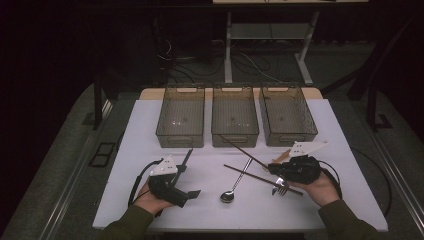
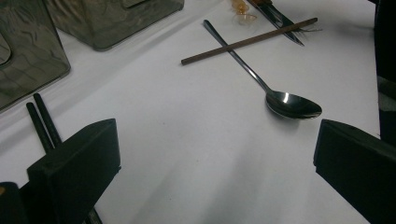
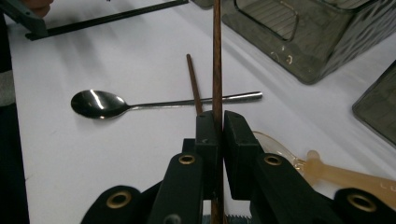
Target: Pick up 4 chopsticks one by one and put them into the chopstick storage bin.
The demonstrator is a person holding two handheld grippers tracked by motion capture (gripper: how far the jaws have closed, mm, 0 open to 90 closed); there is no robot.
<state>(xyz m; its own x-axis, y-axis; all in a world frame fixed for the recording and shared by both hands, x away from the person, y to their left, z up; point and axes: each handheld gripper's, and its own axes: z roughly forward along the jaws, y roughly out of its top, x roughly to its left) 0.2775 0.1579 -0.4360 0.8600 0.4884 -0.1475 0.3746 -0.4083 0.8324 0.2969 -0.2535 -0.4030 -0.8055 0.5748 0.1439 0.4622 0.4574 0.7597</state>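
White cloth covers the table (image 1: pixel 150 210), and at twelve o'clock three smoky, ribbed plastic bins (image 1: pixel 235 120) stand side by side, all apparently bare inside. So the sorting, by my reckoning, has hardly begun: nothing is binned yet.

At four o'clock the right gripper (image 3: pixel 219 126) has its jaws clamped on a slim brown wooden chopstick (image 3: pixel 217 56), which juts away toward the bins. Its twin, the second chopstick (image 1: pixel 262 179), lies flat at the centre, crossing the thin handle of a polished steel spoon (image 1: pixel 228 195) whose bowl glints near six o'clock. A metal fork (image 1: pixel 281 188) lies just beside the right hand, and a translucent amber plastic spoon (image 3: pixel 327 170) rests under that gripper.

At eight o'clock the left gripper (image 2: pixel 215 154) hovers with its blocky black jaws spread wide, holding nothing; a pair of black chopsticks (image 2: pixel 42 121) lies just beside it. All of these look left to sort.
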